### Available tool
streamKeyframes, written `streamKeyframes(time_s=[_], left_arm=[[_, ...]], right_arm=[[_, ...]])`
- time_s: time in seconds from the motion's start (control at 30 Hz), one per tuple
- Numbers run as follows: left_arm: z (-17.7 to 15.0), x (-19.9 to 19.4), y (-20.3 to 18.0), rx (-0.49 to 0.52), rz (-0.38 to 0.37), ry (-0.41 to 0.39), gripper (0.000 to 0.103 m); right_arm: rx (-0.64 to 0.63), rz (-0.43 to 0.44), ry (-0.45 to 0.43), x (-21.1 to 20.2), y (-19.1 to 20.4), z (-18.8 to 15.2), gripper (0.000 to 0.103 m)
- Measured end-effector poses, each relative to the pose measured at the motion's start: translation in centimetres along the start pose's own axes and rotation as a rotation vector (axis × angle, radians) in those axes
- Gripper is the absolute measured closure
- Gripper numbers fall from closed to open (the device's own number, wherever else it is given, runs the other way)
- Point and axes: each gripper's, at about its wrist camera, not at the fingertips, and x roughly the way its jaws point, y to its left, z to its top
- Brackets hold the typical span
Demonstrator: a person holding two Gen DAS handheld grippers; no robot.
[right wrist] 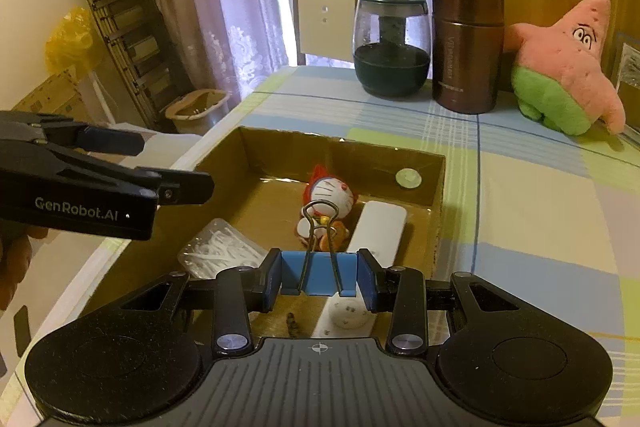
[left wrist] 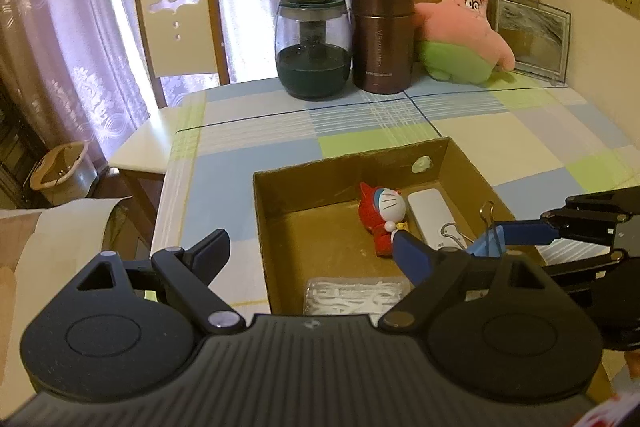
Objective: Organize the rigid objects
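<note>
Right tongs [right wrist: 319, 281] are clenched on a blue binder clip [right wrist: 319, 277], held over the near end of the cardboard box [right wrist: 438, 211] on the bench [right wrist: 540, 219]. Left tongs [left wrist: 310, 247] hang released, nothing between them. Inside lie a cat toy [right wrist: 326, 203], a white remote [right wrist: 378, 227] and what looks like a bag of picks [right wrist: 218, 251].

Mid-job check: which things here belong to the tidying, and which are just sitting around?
In the job:
- blue binder clip, clamped in right gripper
- cardboard box
- in the box: cat figurine, white remote, packet of white picks
- left gripper, open, empty

Lying about:
- glass jar
- brown flask
- pink starfish plush
- picture frame
- chair
</note>
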Motion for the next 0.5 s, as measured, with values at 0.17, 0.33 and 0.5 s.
streamKeyframes(time_s=[0.17,0.33,0.5], left_arm=[[-0.5,-0.5,0.0,-0.001,0.018,-0.001,0.017],[-1.0,-1.7,0.0,-0.023,0.043,-0.006,0.017],[-2.1,-4.1,-0.6,-0.051,0.054,-0.009,0.013]], right_arm=[[0.038,0.070,-0.005,-0.1,0.1,0.2,0.066],[0.058,0.017,-0.024,-1.5,-0.4,-0.1,0.040],[0.114,-0.048,-0.019,-4.6,-1.5,-1.6,0.038]])
